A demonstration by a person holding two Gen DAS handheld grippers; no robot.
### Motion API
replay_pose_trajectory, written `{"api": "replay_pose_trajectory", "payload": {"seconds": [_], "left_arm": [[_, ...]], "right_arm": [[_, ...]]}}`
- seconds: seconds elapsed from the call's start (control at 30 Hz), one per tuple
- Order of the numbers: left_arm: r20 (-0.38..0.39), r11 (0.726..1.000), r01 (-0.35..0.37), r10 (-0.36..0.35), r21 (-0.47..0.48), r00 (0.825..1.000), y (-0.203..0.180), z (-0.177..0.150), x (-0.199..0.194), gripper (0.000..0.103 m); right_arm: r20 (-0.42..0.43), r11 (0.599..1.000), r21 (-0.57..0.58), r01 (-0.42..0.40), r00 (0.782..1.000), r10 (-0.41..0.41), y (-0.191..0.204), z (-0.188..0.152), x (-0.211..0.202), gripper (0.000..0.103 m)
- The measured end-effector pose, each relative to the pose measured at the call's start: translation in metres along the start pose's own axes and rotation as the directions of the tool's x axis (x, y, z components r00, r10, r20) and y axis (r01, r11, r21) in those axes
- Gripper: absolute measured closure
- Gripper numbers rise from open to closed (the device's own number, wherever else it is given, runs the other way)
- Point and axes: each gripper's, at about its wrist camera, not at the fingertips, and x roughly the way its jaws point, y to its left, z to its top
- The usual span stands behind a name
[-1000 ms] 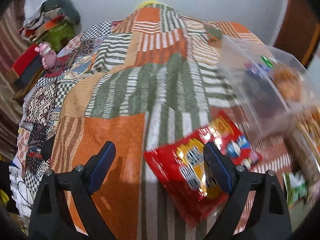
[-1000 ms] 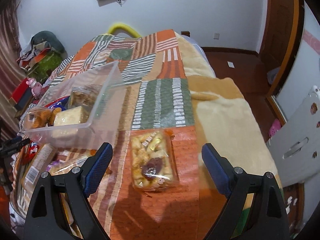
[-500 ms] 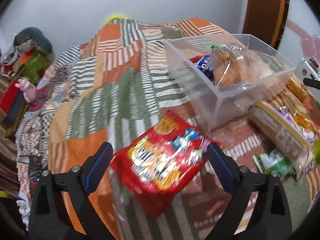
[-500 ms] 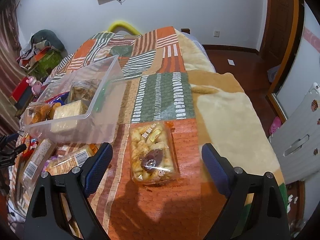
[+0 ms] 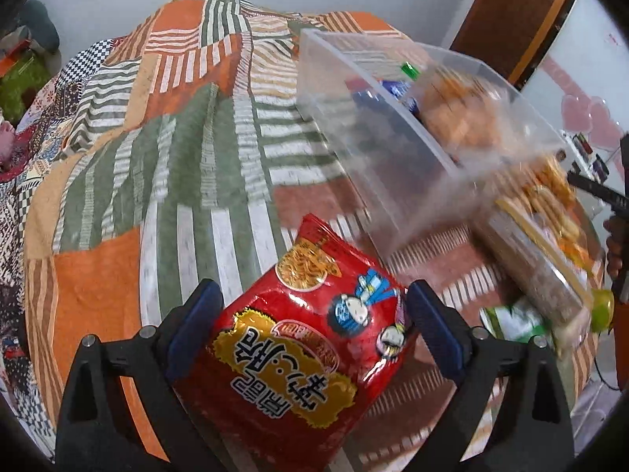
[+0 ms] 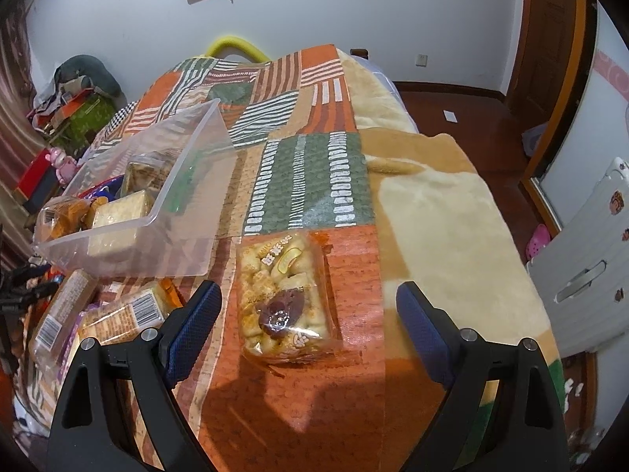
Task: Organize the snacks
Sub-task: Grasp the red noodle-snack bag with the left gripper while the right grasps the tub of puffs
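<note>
A red noodle-snack bag (image 5: pixel 306 338) lies on the patchwork blanket (image 5: pixel 165 181). My left gripper (image 5: pixel 314 295) stands wide open astride the bag, one blue pad at each side edge, and I see no squeeze on it. A clear plastic bin (image 5: pixel 393 149) sits just beyond, holding an orange snack bag (image 5: pixel 460 114) and a blue packet. In the right wrist view a clear packet of small biscuits (image 6: pixel 283 295) rests on an orange patch. My right gripper (image 6: pixel 308 295) hangs open above its near end, pads well apart from it. The bin (image 6: pixel 157 244) is to its left.
Long cracker packets (image 5: pixel 530 244) and a green packet (image 5: pixel 515 322) lie in front of the bin; barcoded packets (image 6: pixel 122 314) show in the right wrist view. The bed's edge drops to a wooden floor (image 6: pixel 452 106) on the right, by a white cabinet (image 6: pixel 582 259).
The left gripper swung right and closed in on the red bag, which now sits centred and larger between its jaws. The right gripper's view is nearly unchanged.
</note>
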Motion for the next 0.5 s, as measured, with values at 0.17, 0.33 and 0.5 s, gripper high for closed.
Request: {"api": "replay_pose_trajectory", "payload": {"seconds": [0.17,0.33,0.5], "left_arm": [[-0.007,0.998,0.022,-0.022,-0.057,1.000,-0.005,-0.015,-0.014,0.006],[-0.012,1.000,-0.001,0.001,-0.020,1.000,-0.023,-0.031,-0.023,0.006],[-0.057,0.997,-0.075,0.075,0.005,0.996,-0.037,-0.039,-0.007,0.006]], "right_arm": [[0.002,1.000,-0.015,-0.005,1.000,0.005,0.007,-0.001,0.002,0.014],[0.001,0.999,-0.050,0.018,1.000,-0.018,0.014,0.001,0.008,0.014],[-0.029,0.998,-0.069,0.017,0.999,-0.019,0.019,0.002,0.019,0.021]]}}
